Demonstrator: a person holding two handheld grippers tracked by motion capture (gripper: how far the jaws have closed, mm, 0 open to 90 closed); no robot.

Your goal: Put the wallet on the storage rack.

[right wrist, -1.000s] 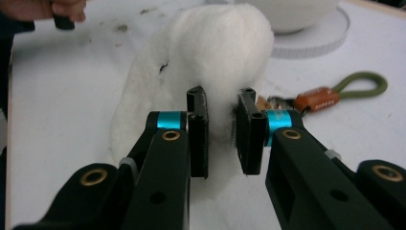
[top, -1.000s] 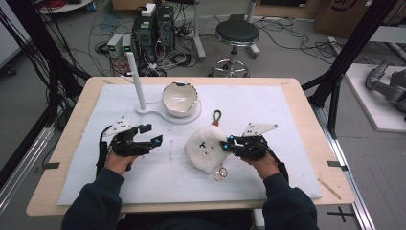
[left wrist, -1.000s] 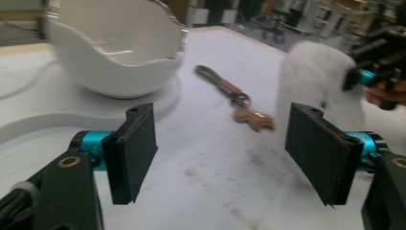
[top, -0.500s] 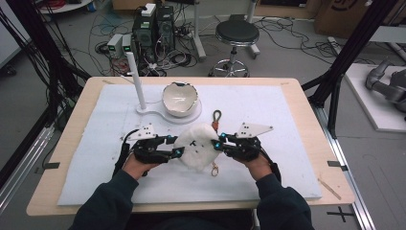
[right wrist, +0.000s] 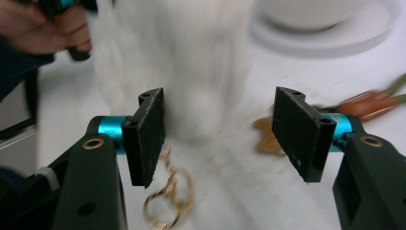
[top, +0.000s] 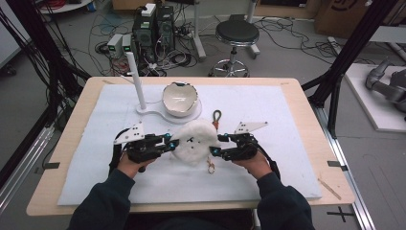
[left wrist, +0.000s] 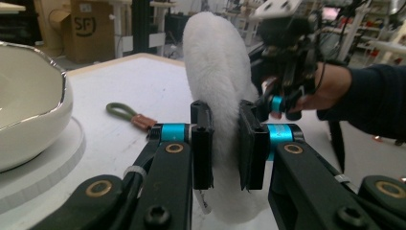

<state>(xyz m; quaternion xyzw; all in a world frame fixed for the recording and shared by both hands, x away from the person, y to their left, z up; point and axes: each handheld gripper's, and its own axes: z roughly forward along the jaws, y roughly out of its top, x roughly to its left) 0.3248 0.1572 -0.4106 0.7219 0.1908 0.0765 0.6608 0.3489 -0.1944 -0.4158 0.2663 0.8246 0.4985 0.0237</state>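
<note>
Cables, computer boxes and a round black stool (top: 237, 32) crowd the floor beyond the far edge of my wooden counter (top: 306, 103), whose top is covered by a pale, matte foam sheet (top: 282, 108). Toward the far left of that sheet stands a slim white post (top: 135, 79) on a flat white base, and on the same base sits a glossy cream bowl (top: 180, 99) with a wavy, uneven rim; from the left tool's camera that rim has a thin metallic edge.

Near the middle of the counter is a fluffy white plush (top: 194, 142), soft, rounded and long-piled, with a few small dark marks on its face. My left tool (top: 168, 142) is clamped on the plush's left side: in the left tool view its two flat black pads (left wrist: 251, 143) press into the fur and pinch it narrow between them. My right tool (top: 219, 144) sits at the plush's right side with its jaws spread wide; in the right tool view the pads stand far apart with blurred white fur beyond them, touching nothing I can see.

A gold-coloured chain of small rings (top: 210, 166) lies just below the plush toward the near edge. A green cord loop with an orange-brown end (top: 217, 118) lies beside the plush's far side.
</note>
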